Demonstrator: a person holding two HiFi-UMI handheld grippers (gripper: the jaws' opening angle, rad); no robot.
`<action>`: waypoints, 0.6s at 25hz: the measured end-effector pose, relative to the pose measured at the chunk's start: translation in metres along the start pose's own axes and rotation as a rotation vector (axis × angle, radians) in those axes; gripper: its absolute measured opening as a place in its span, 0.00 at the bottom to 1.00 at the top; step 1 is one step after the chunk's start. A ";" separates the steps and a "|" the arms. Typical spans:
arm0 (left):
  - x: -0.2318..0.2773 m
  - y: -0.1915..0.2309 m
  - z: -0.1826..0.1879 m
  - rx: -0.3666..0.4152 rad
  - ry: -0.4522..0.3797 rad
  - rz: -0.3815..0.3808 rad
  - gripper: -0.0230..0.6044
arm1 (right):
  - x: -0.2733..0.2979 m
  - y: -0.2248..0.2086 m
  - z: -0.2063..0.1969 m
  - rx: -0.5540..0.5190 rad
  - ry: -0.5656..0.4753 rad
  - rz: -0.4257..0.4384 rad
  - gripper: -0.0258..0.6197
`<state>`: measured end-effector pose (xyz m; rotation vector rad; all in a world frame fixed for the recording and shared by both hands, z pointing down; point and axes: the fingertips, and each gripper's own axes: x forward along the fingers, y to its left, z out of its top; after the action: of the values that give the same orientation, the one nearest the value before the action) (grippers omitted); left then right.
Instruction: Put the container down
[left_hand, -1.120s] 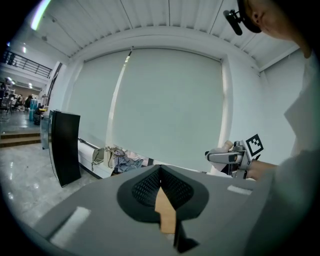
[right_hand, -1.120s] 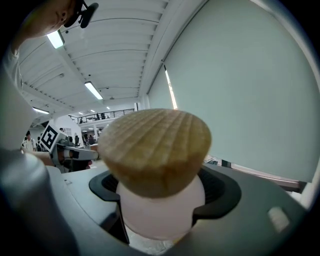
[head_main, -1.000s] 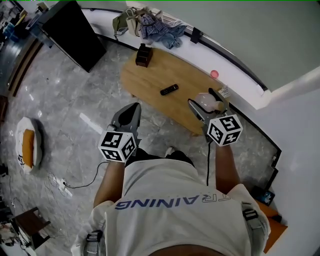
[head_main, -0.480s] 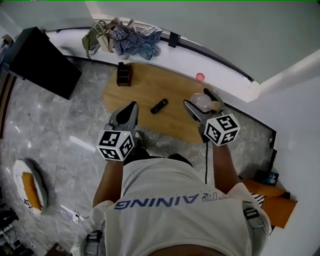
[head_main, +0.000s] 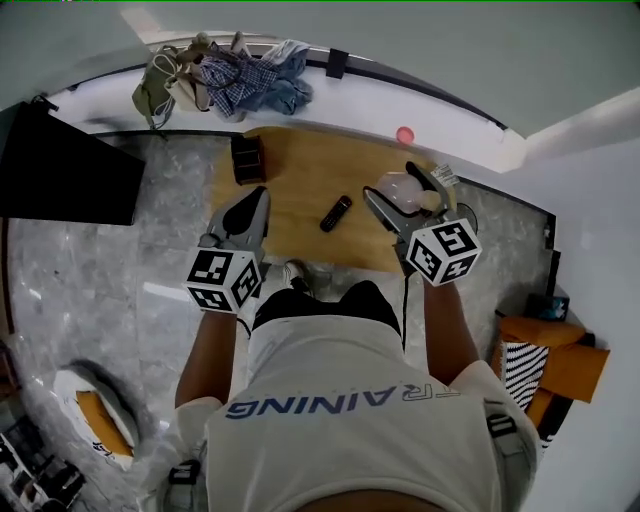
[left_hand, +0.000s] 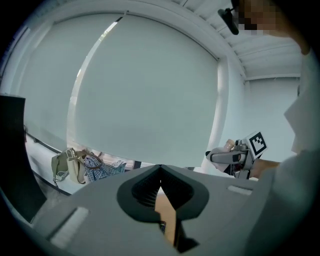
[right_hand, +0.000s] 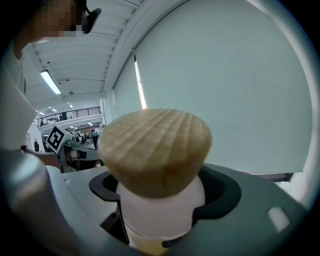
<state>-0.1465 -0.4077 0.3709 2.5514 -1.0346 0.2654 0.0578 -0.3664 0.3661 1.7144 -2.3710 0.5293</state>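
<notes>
Oval wooden table (head_main: 300, 165) on marble floor (head_main: 150, 240). We clamp wooden-lidded container (right_hand: 155, 145) in right gripper (head_main: 395, 195), jaws wide, over table's right end. Left gripper (head_main: 258, 196): jaws together, empty. 1 remote (head_main: 336, 213) on table.

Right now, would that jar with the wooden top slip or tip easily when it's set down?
The jar looks smooth, so maybe slippery, though the right gripper clamps it. Its broad wooden lid may make it top-heavy and tippy. Probably stiff, possibly breakable.
</notes>
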 end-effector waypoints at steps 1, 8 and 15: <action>0.004 0.003 -0.004 -0.011 0.012 -0.007 0.03 | 0.002 -0.003 -0.005 0.008 0.011 -0.012 0.70; 0.056 -0.005 -0.036 -0.026 0.089 -0.054 0.03 | 0.006 -0.051 -0.056 0.053 0.099 -0.092 0.70; 0.108 -0.006 -0.074 -0.036 0.147 0.019 0.03 | 0.025 -0.130 -0.136 0.111 0.194 -0.132 0.70</action>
<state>-0.0686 -0.4416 0.4703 2.4498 -1.0000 0.4291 0.1625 -0.3730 0.5246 1.7614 -2.1150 0.7797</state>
